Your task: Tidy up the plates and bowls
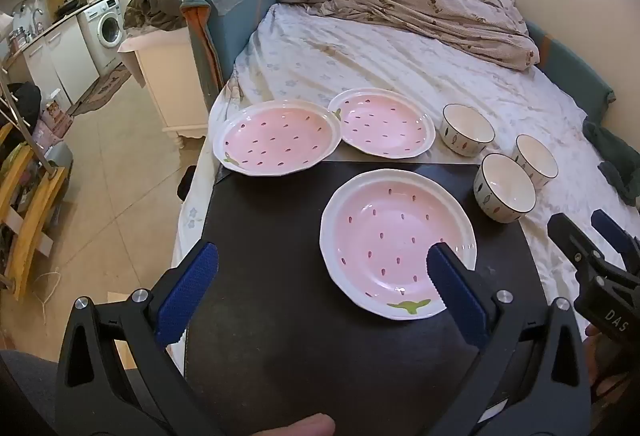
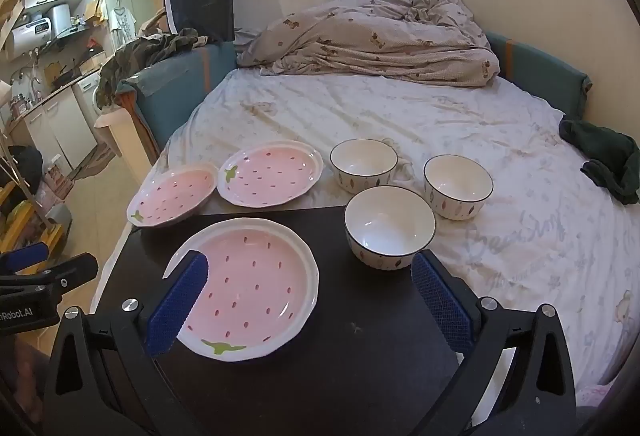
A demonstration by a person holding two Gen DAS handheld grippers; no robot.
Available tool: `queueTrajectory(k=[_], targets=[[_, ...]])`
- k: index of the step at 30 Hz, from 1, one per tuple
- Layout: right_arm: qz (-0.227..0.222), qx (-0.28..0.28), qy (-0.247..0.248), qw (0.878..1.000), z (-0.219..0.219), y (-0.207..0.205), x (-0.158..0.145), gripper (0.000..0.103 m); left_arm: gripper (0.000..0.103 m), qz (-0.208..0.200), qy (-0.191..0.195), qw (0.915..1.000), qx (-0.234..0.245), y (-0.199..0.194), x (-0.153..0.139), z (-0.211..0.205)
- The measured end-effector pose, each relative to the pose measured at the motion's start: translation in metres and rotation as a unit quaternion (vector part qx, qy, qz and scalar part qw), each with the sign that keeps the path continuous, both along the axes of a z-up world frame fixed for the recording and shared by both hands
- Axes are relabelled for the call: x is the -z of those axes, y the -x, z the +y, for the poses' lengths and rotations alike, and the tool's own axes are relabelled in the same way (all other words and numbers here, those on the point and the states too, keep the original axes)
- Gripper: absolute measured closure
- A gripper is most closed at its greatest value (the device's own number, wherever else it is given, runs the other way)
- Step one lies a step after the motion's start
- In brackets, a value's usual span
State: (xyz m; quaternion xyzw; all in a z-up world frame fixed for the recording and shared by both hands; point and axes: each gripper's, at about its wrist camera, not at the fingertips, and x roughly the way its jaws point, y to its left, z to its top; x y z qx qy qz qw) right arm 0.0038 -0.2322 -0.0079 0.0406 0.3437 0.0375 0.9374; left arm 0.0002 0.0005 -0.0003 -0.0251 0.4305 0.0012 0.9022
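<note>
Both tools gape wide and hold nothing. The left tool hovers over the black desk, the near plate under its right finger. Ahead of the right tool sits the near bowl; two more plates and two bowls lie beyond, on the bed.

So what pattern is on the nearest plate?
Pink with dark red seed marks, white rim, green stem: the nearest plate, best in the right wrist view.

Glossy glazed plates and bowls — likely ceramic — on a matt black board over wrinkled cloth sheet.
</note>
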Motion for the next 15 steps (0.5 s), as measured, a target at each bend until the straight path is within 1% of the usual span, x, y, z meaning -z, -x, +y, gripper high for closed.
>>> queueTrajectory(k=[6,12,15], targets=[[0.001,0.0,0.001,1.0,0.0003,0.0004,-0.0007,0.0,0.0,0.0,-0.003,1.0,-0.002,0.0002,-0.0001,-0.0001],[0.003,-0.001,0.004,1.0,0.0013,-0.0002,0.0025,0.0,0.0,0.003,0.002,1.0,-0.004,0.0022,-0.0024,0.0025],[0.005,0.002,-0.001,1.0,0.0003,0.0001,0.0014,0.0,0.0,0.004,0.0,1.0,-0.003,-0.0017,0.0021,0.0027]])
